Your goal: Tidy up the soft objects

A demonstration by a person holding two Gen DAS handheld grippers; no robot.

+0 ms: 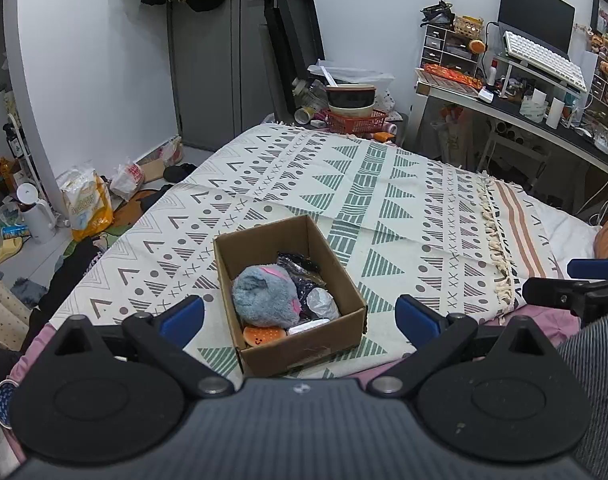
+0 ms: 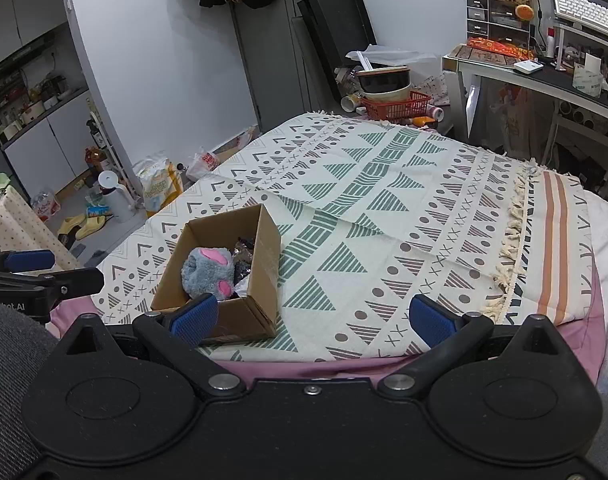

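Up front, the left gripper [image 1: 300,316] is spread wide with nothing between its two blue pads, hovering just above the near end of the one cardboard box [image 1: 335,276]. The right gripper [image 2: 313,318] is likewise agape and empty, off to the box's right over the patterned blanket [image 2: 383,208]. Inside the box lie one grey plush toy [image 1: 264,296] with pink patches, one orange round squishy [image 1: 262,336] at the near wall, a silvery crinkled packet [image 1: 321,304] and some dark glittery wrapping [image 1: 300,264]. Nothing blocks the box's open top. Beyond the bed stands one red basket [image 1: 355,122] holding two stacked bowls [image 1: 351,100], with a cluttered desk [image 1: 523,112] further right.
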